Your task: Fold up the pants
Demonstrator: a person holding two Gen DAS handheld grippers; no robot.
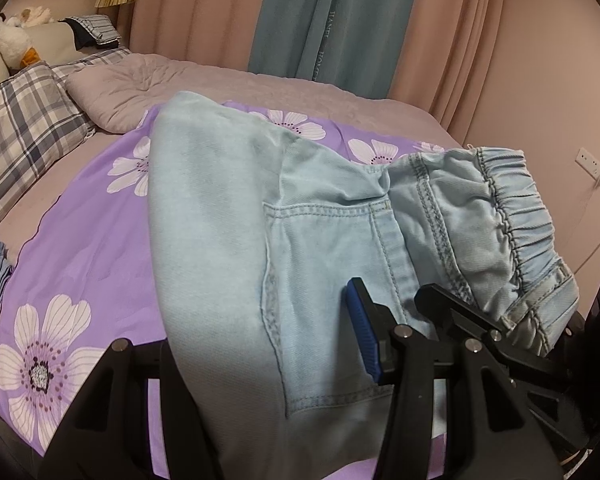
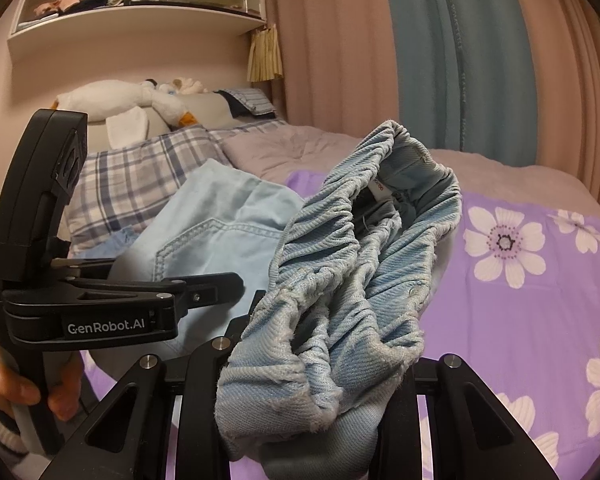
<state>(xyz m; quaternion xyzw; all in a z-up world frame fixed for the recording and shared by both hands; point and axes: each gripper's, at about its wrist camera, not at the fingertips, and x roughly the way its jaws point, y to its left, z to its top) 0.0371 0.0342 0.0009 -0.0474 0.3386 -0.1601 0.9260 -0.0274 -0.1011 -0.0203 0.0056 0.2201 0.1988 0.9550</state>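
From where I stand, the pale blue denim pants with a gathered elastic waistband (image 1: 228,240) are lifted off the bed's purple flowered sheet (image 1: 84,248), not yet laid flat. At nine o'clock in the right wrist view, the person's hand (image 2: 8,392) holds the left tool (image 1: 384,320); its blue pad lies on the seat near the back pocket, fabric passing between its parted fingers, though I cannot tell whether they pinch. Toward five o'clock, the right tool (image 2: 320,412) is clamped on the bunched waistband (image 2: 340,280). I judge folding barely begun: the legs hang crumpled, and spreading, halving and stacking all remain.
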